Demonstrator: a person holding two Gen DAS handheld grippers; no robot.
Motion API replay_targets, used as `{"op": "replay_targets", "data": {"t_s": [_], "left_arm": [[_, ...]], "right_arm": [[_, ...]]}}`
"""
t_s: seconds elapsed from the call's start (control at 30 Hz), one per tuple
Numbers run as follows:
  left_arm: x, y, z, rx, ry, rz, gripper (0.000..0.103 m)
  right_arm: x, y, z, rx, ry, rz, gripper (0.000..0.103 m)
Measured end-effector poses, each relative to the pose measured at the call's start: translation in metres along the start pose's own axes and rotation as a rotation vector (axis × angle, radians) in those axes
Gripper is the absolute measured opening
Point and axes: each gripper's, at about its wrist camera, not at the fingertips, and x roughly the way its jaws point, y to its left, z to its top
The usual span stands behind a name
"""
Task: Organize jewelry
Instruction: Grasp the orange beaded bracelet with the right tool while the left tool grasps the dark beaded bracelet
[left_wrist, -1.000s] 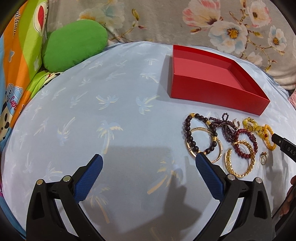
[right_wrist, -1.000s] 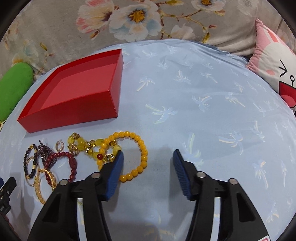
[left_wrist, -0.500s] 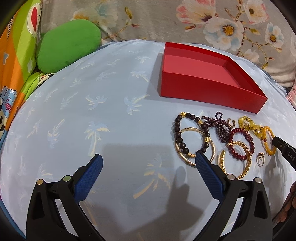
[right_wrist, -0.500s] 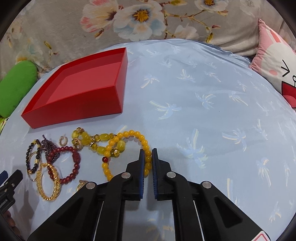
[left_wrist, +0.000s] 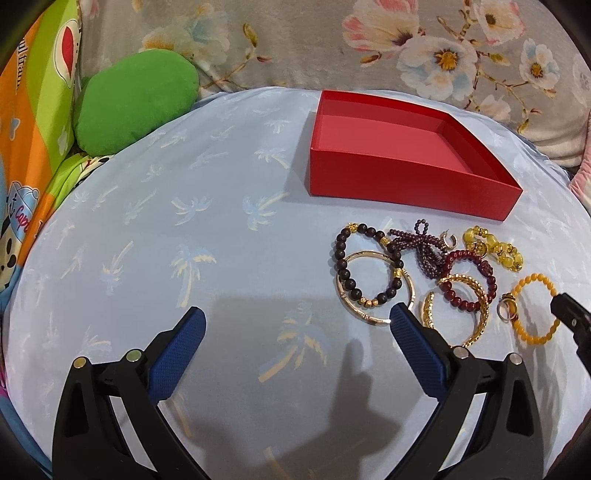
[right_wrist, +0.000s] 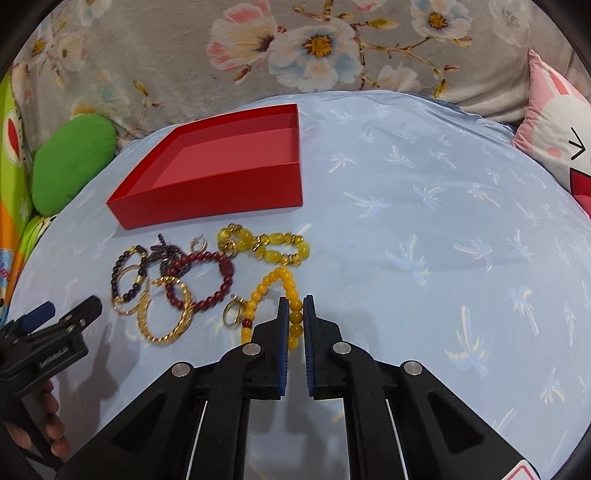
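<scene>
The right gripper (right_wrist: 294, 314) is pinched on the orange bead bracelet (right_wrist: 275, 286), its blue pads (right_wrist: 282, 332) pressed against the near side of the loop, while the rest of the strand trails forward on the blue palm-print cloth (right_wrist: 424, 240). The left gripper (left_wrist: 295, 325) is held spread wide and empty above the cloth, near the dark bead bracelet (left_wrist: 364, 266). The red box (right_wrist: 221, 177) stands open and empty just behind the jewellery cluster, where the yellow chunky bracelet (right_wrist: 269, 245), the dark red bracelet (right_wrist: 207, 278), the gold bangle (right_wrist: 166, 314) and a small ring (right_wrist: 232, 314) are laid close together. The step in hand is judged to be the lift and carry of the orange bracelet to the box. A straight, slow rise is advised, so that the hanging loop is drawn clear of the ring lying just beside it and nothing is dragged along. The pinch should be kept firm, since round beads may roll out of flat pads. Release is best made low over the box floor.
</scene>
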Motion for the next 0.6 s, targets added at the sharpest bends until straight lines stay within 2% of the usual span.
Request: {"op": "replay_targets", "data": {"t_s": [0.13, 0.3, 0.37, 0.47, 0.5, 0.6], "left_arm": [[0.004, 0.003, 0.009, -0.019, -0.003, 0.005, 0.094], [0.020, 0.002, 0.022, -0.024, 0.020, -0.037, 0.080], [0.030, -0.002, 0.026, -0.016, 0.038, -0.064, 0.065], [0.044, -0.007, 0.030, -0.016, 0.072, -0.102, 0.051], [0.047, -0.009, 0.030, -0.010, 0.068, -0.094, 0.051], [0.048, -0.014, 0.031, 0.010, 0.057, -0.094, 0.040]], "right_arm": [[-0.002, 0.000, -0.003, 0.000, 0.002, 0.005, 0.007], [-0.003, -0.001, -0.003, 0.008, 0.003, 0.012, 0.007], [-0.001, -0.001, -0.001, 0.013, 0.006, 0.016, 0.007], [0.001, -0.001, 0.001, 0.011, 0.011, 0.015, 0.007], [0.001, -0.001, 0.001, 0.011, 0.013, 0.015, 0.007], [0.002, -0.002, 0.002, 0.014, 0.017, 0.015, 0.007]]}}
